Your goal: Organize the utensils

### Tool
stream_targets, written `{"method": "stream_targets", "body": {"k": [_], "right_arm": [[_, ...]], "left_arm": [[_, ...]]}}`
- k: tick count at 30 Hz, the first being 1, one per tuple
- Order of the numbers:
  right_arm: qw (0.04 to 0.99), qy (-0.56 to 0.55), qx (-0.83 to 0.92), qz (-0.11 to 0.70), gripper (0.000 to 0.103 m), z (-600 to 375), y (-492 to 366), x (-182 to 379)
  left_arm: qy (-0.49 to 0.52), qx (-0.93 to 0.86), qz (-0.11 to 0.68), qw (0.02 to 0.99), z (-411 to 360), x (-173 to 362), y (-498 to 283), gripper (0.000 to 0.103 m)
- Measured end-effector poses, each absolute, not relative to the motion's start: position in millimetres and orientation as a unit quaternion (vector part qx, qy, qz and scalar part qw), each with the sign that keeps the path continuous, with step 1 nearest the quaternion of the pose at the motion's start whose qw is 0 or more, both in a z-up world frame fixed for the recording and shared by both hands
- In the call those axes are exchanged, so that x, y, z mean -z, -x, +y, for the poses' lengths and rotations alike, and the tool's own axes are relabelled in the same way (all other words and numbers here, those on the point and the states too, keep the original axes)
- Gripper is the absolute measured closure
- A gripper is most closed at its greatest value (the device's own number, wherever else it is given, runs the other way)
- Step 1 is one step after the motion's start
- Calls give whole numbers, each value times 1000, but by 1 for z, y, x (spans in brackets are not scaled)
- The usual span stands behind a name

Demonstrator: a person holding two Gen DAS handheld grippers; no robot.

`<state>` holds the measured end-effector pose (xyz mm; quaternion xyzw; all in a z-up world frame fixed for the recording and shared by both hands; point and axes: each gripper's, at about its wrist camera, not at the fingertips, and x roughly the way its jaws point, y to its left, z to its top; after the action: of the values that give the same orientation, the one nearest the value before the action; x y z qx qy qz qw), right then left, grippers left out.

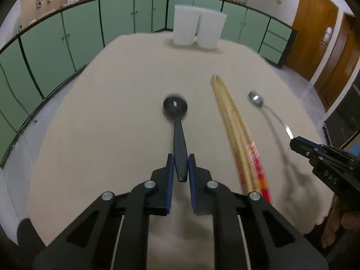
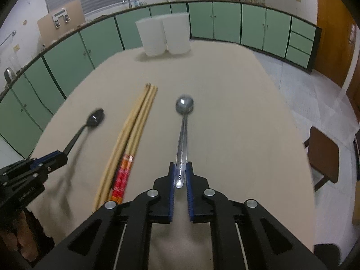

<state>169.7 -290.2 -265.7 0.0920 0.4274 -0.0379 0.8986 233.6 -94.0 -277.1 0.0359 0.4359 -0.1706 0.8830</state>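
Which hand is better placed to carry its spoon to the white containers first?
Probably either: left claw grips the black spoon, right claw the metal spoon; containers lie ahead of both.

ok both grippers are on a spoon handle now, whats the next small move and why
Probably lift both straight up a little. The left gripper is shut on the black spoon and the right gripper on the metal spoon, both near the handle ends. Clearing the table first avoids nudging the chopsticks on the way to the white containers.
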Motion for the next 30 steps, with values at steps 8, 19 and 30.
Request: {"method": "stream_targets", "body": {"k": [8,19,30], "right_arm": [[906,-63,21,417,94,-303,-198,205],[886,-49,-20,460,95,-316,-253,163],[878,-45,-41,475,95,-325,-282,136]], "left_arm": [[-64,198,391,897,-107,216,-253,92],[-74,243,396,883,-122,178,-293,100],[-62,260,381,885,-128,143,-328,100]]}}
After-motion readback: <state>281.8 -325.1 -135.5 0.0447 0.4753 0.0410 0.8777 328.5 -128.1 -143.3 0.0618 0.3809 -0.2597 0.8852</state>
